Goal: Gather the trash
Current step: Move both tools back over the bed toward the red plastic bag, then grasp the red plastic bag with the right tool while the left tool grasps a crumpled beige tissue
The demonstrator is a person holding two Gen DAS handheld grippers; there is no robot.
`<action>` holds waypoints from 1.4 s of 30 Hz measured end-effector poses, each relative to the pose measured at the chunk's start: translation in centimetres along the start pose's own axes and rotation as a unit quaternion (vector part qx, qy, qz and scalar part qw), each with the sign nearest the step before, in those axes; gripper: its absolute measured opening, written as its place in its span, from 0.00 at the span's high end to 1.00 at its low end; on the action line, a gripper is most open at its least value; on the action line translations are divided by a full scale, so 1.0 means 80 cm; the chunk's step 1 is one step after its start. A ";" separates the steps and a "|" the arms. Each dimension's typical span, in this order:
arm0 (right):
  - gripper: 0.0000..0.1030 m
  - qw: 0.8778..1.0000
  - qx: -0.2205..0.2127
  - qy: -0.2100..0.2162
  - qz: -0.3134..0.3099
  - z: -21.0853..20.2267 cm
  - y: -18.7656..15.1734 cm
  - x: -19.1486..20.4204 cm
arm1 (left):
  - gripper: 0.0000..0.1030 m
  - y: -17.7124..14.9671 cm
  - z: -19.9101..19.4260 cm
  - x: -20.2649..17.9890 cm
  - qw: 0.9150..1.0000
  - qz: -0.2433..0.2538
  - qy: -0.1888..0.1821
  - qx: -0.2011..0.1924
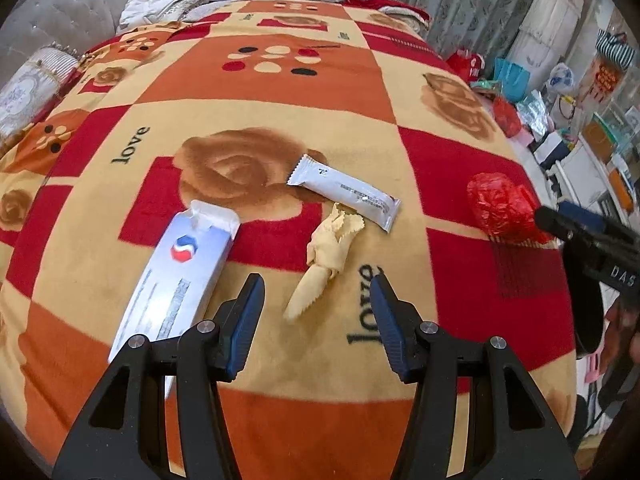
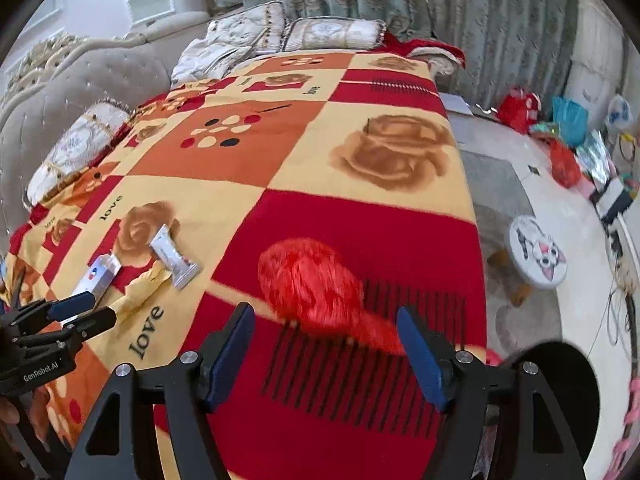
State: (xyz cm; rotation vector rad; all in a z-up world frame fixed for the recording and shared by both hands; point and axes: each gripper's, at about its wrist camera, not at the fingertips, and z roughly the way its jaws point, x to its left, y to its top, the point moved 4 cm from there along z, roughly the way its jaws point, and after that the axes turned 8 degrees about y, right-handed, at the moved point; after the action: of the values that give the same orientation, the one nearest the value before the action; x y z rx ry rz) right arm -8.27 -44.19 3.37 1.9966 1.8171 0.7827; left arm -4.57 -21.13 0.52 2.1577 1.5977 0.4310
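From the left wrist view, the left hand-held gripper (image 1: pixel 318 292) hangs wide open and empty over the blanket (image 1: pixel 280 92) on the bed, its fingers straddling the near tail of the crumpled yellow wrapper (image 1: pixel 326 256). A white sachet (image 1: pixel 346 192) lies just beyond the wrapper and seems to touch it at the top; a toothpaste box (image 1: pixel 180 276) lies just to the left. To take the wrapper alone, it would be best to close low on the twisted middle, well short of the sachet, and press slightly into the soft blanket so the thin film does not slip out. At the right edge the other gripper sits right against a red crumpled wrapper (image 1: pixel 502 206). From the right wrist view, the right hand-held gripper (image 2: pixel 326 320) is likewise spread wide with nothing held, and the red wrapper (image 2: pixel 316 284) lies between and just ahead of its fingertips, blurred. Its tapered tail reaches toward the right finger; centring on the fuller bulk before closing should give a surer hold.
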 end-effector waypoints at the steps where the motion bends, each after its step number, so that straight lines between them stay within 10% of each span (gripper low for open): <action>1: 0.31 1.000 0.003 0.000 -0.004 0.004 0.003 0.000 | 0.48 0.002 0.006 -0.002 1.000 0.004 0.004 0.002; 18: 0.31 0.999 0.047 0.022 -0.005 0.073 0.006 -0.007 | 0.49 0.019 0.045 -0.016 0.999 0.030 0.025 0.013; 20: 0.46 0.999 0.045 0.022 -0.002 0.073 0.000 -0.006 | 0.49 0.019 0.046 -0.016 0.999 0.030 0.026 0.010; 25: 0.59 0.999 0.032 0.028 0.012 0.064 -0.007 -0.007 | 0.84 0.019 0.043 -0.014 0.999 0.028 0.019 0.009; 42: 0.59 0.998 -0.010 0.056 0.035 -0.010 -0.046 0.011 | 0.87 0.002 -0.024 -0.034 0.999 0.015 -0.023 -0.021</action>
State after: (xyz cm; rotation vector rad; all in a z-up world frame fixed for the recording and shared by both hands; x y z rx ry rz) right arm -11.66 -42.90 2.02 2.0521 1.7989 0.9478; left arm -6.16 -23.52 2.31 2.1463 1.5208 0.4173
